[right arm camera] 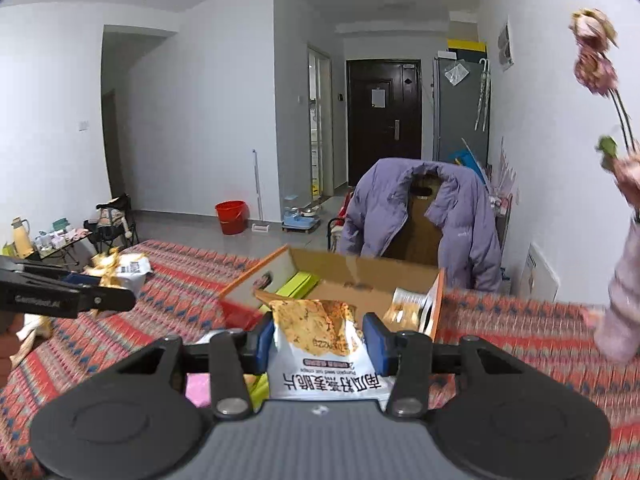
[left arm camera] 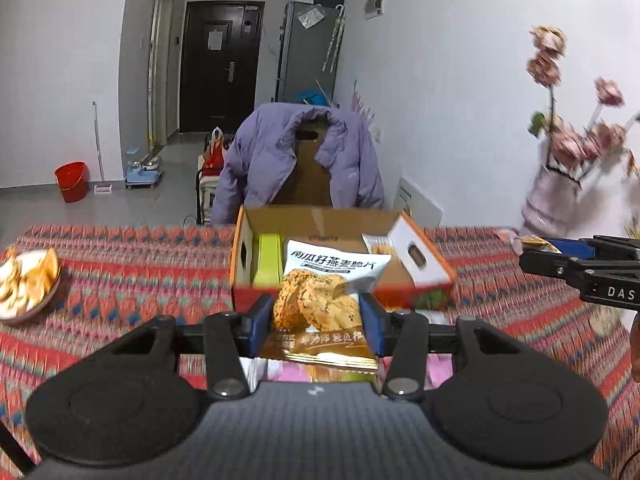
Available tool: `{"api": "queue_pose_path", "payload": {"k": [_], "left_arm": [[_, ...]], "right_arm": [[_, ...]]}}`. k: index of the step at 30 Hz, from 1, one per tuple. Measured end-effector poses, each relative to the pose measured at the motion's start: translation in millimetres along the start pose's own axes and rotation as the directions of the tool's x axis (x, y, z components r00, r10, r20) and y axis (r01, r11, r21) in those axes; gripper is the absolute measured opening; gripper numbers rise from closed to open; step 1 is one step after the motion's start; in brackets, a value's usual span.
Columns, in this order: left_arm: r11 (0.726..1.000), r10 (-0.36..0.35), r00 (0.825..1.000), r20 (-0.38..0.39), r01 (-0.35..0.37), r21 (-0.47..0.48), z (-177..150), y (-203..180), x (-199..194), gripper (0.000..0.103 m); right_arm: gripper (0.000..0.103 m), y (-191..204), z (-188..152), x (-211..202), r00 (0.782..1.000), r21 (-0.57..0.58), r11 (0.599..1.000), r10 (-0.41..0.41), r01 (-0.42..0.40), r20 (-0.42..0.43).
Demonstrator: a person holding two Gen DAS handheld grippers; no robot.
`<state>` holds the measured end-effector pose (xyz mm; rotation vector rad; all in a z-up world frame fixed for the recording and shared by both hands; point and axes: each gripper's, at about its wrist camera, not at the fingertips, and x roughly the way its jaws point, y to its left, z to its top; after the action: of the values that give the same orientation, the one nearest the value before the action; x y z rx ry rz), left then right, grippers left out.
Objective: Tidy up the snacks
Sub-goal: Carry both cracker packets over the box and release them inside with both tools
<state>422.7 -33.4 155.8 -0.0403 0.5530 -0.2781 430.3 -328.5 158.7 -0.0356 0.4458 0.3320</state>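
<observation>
We see a desk [left arm camera: 120,272] under a red patterned cloth, and on it an open orange cardboard box [left arm camera: 420,256] with cut-out handles. Behind it a purple puffer jacket [left arm camera: 272,152] hangs over a chair. Inside the box stand a lime-green package [left arm camera: 267,262] on the left and another snack packet [right arm camera: 408,304] leaning at the right wall.

Our left tool [left arm camera: 318,316] clamps an oat crisp packet [left arm camera: 320,300] between its blue pads, just in front of the box; the white top reads "南瓜籽燕麦脆片". Our right tool [right arm camera: 318,340] grips a second packet of the same crisps [right arm camera: 316,332], held upside down, with the same Chinese name and small English print reading about "Pumpkin seed oat crisps". The right tool's arm bears "DAS" in the left view.
</observation>
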Motion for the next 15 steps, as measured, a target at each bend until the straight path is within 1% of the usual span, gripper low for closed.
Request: {"api": "queue_pose_path", "payload": {"k": [3,6,8,9,10,11,12,13,15], "left_arm": [[1.0,-0.015,1.0,-0.022,0.015,-0.01,33.9,4.3,37.1,0.048],[0.999,-0.031,0.997,-0.065,0.03,-0.017,67.6,4.8,89.0,0.048],[1.0,-0.014,0.997,-0.076,0.012,-0.024,85.0,2.0,128.1,0.048],[1.0,-0.007,0.997,-0.072,0.006,-0.015,90.6,0.3,145.5,0.048],[1.0,0.002,0.997,-0.073,-0.004,-0.025,95.4,-0.4,165.8,0.048],[0.999,-0.004,0.996,-0.084,0.0,-0.038,98.6,-0.7,186.2,0.048],[0.999,-0.019,0.996,-0.093,0.016,-0.032,100.2,-1.5,203.7,0.048],[1.0,-0.014,0.995,-0.102,0.011,-0.029,101.3,-1.9,224.5,0.048],[0.999,0.019,0.991,-0.132,-0.026,-0.048,100.2,1.8,262.9,0.048]], "right_arm": [[0.045,-18.0,32.3,38.5,0.999,0.031,0.999,0.026,-0.025,-0.025],[0.045,-39.1,61.7,93.7,0.996,0.098,0.994,0.052,-0.044,-0.077],[0.045,-52.4,75.2,138.8,0.993,0.139,0.99,0.042,-0.026,-0.114],[0.045,-56.9,77.9,159.3,0.991,0.152,0.988,0.03,-0.009,-0.13],[0.045,-62.3,79.6,184.2,0.988,0.174,0.985,0.015,0.012,-0.151],[0.045,-66.8,79.6,209.3,0.984,0.189,0.982,0.006,0.028,-0.176],[0.045,-70.7,77.2,229.8,0.981,0.211,0.977,-0.001,0.042,-0.195],[0.045,-74.8,72.3,251.2,0.976,0.236,0.97,-0.002,0.055,-0.218],[0.045,-84.3,59.8,292.5,0.967,0.289,0.954,-0.004,0.081,-0.256]]}}
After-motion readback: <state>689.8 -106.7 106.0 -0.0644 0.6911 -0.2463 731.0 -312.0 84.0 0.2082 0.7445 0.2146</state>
